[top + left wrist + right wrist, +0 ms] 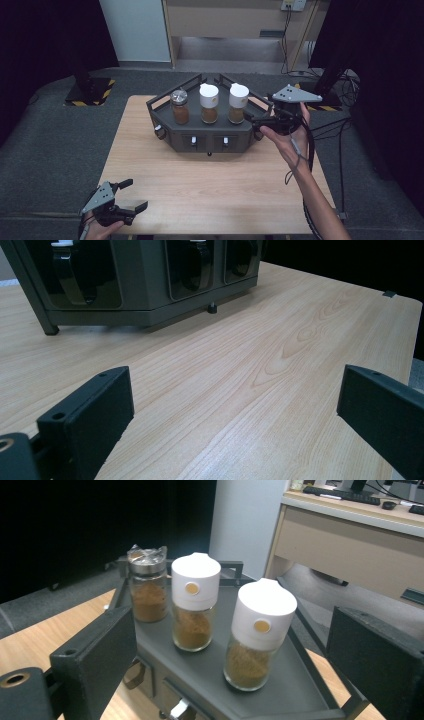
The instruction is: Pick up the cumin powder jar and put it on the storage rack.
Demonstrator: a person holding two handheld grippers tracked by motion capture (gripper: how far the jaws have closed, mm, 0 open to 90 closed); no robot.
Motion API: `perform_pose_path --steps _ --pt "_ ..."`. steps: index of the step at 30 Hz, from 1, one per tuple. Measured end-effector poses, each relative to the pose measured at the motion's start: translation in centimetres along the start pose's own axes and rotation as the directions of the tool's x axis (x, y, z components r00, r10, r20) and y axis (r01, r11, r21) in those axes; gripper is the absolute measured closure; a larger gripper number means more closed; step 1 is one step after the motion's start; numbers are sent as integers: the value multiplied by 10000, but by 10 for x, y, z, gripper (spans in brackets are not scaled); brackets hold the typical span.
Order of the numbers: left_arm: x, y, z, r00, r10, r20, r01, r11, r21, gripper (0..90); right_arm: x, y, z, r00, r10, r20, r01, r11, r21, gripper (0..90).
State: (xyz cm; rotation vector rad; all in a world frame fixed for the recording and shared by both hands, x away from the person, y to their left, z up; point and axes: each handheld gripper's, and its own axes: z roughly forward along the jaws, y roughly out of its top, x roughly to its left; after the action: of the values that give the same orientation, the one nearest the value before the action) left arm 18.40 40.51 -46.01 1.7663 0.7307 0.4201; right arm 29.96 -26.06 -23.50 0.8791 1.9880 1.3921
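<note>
- From above we see our right tongs (256, 120) spread beside the rack (165, 117), near the rightmost jar (237, 104); left tongs (135, 195) spread over the bench (200, 185).
- The right gripper view shows jar buttons; rack drawers are cut off.

Three spice jars stand on one dark rack (165, 117): two with white caps, the middle one (209, 103) and the right one (238, 102), and one with a silver lid (179, 106). The rack front carries three drawers with small pale knobs (193, 141). One wooden table (200, 185) bears it all. Two grippers are there, the left gripper (134, 194) and the right gripper (257, 120)
</note>
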Motion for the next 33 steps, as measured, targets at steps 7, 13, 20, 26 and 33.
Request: perform_pose_path --steps 7,13,20,26,33 --pt "-1 0 -1 10000 63 -14 -63 10000 -26 7 5 -18 -19 9998 -6 -221 4 9999 -113 60" --pt "-1 0 -1 10000 62 -25 -62 10000 -16 7 10 -30 -35 9995 -110 -305 110 9999 21 59" --pt "-1 0 -1 10000 77 -38 -77 10000 -5 6 14 -47 -56 9993 13 -374 -17 9999 -113 60" --pt "-2 1 -1 9999 93 -37 -93 10000 13 7 16 -65 -71 9987 163 -485 -172 9997 -185 57" --pt "-2 1 0 10000 84 -45 -84 10000 26 7 20 -88 -85 9982 342 -497 -357 9989 -306 45"
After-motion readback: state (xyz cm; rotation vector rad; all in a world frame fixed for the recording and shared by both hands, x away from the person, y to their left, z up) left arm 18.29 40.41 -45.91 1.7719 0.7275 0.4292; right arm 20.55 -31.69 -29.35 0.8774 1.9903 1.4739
